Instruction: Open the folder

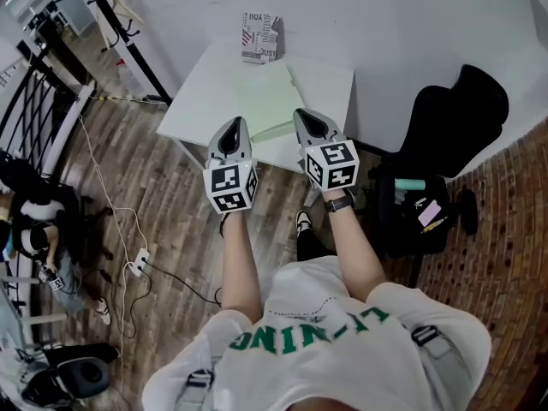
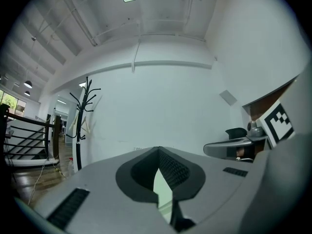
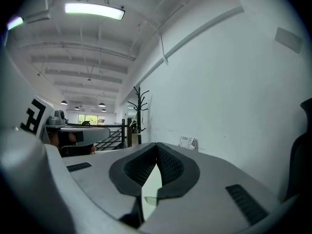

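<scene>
**Closing in on the folder's near edge**

Head view: shows one pale green flat folder (image 1: pixel 265 101) lying closed on one white table (image 1: pixel 199 110), with one patterned cardboard box (image 1: pixel 260 37) behind it. Shows two grippers, left gripper (image 1: pixel 235 125) and right gripper (image 1: pixel 305 115), over its near edge.

Left gripper view: tips pinched together, empty.

Right gripper view: likewise closed, empty.

Best to part one pair, catch only the top cover, and lift slowly.

The right hand-held gripper (image 1: pixel 304 116) hides the folder's (image 1: pixel 265 97) near corner.
</scene>
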Tool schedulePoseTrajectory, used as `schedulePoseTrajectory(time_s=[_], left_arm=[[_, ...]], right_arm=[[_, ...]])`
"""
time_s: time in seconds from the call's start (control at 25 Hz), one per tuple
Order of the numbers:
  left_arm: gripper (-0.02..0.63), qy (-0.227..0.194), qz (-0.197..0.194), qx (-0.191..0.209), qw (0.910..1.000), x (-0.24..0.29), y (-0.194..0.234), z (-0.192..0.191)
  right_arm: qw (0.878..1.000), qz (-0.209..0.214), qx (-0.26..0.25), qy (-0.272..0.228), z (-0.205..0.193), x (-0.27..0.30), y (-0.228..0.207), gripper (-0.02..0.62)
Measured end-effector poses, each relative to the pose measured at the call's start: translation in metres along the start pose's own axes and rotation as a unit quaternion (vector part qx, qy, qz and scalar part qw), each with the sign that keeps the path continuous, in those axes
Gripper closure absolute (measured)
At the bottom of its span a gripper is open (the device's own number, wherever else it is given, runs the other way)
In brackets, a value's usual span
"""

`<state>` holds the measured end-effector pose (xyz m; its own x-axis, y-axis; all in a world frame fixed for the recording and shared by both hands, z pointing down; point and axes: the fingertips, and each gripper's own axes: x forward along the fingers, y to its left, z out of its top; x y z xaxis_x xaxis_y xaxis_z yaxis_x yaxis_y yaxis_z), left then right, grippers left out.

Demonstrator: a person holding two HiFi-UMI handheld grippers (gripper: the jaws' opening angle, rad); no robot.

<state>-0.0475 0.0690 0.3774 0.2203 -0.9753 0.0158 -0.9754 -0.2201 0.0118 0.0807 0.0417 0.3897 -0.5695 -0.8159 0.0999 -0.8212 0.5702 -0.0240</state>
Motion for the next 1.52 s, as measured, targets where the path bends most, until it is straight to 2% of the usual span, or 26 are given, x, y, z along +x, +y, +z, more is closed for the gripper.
schedulePoseTrajectory(time_s=[0.28,0.4,0.64,0.8,1.12,1.28,1.4,1.52], left_arm=[[0.594,0.002,0.021,0.009,0.9997,0.114,0.012,0.025],[0.594,0.009,0.028,0.013,0.9995,0.154,0.015,0.023],[0.594,0.038,0.039,0.015,0.9984,0.213,0.016,-0.007],[0.593,0.055,0.042,0.011,0.9975,0.241,0.026,-0.023],[0.594,0.066,0.013,0.011,0.9977,0.298,0.042,-0.035],[0.594,0.079,-0.005,0.009,0.9968,0.325,0.051,-0.044],[0.594,0.088,-0.014,0.011,0.9959,0.337,0.058,-0.052],[0.594,0.101,-0.016,0.014,0.9946,0.346,0.067,-0.064]], right_arm=[[1.000,0.027,0.003,-0.006,0.036,0.091,-0.078,0.577],[0.999,0.040,0.011,-0.004,0.036,0.125,-0.107,0.575],[0.998,0.056,0.035,0.026,0.003,0.175,-0.158,0.565],[0.995,0.066,0.043,0.058,-0.026,0.200,-0.174,0.552],[0.992,0.071,0.037,0.102,-0.062,0.247,-0.193,0.514],[0.988,0.069,0.055,0.125,-0.084,0.269,-0.202,0.488],[0.984,0.067,0.069,0.148,-0.105,0.282,-0.208,0.445],[0.978,0.064,0.083,0.180,-0.131,0.292,-0.212,0.367]])
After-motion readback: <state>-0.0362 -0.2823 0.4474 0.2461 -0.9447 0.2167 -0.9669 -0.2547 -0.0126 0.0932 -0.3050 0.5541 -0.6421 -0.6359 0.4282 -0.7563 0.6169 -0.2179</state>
